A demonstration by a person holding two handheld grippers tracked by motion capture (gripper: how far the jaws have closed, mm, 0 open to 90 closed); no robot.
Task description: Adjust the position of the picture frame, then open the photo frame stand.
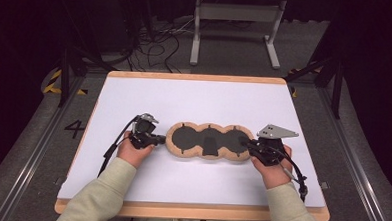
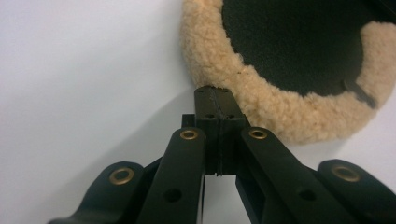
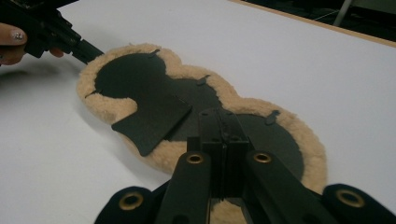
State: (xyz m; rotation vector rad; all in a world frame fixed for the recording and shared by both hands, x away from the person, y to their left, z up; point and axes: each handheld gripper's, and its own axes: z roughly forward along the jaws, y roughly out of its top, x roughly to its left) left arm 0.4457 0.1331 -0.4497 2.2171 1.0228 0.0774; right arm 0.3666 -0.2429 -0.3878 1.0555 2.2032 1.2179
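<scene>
Across the middle of the frame, the fleece pad (image 1: pixel 210 141) lies lengthwise between the left gripper (image 1: pixel 159 138) and the right gripper (image 1: pixel 246 143), each with fingers closed and empty (one at either end).

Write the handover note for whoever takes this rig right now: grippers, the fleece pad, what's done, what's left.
Left gripper: jaws shut, empty, tip at the left edge of the fleece pad.
Right gripper: jaws shut, empty, tip over the pad's right lobe.
Pad: lies flat mid-table, black side up, tan fleece rim, a black flap at its middle.
Done: both grippers brought to the pad's ends.
Left: nothing gripped yet; the pad is probably still to be grasped and handled.
</scene>
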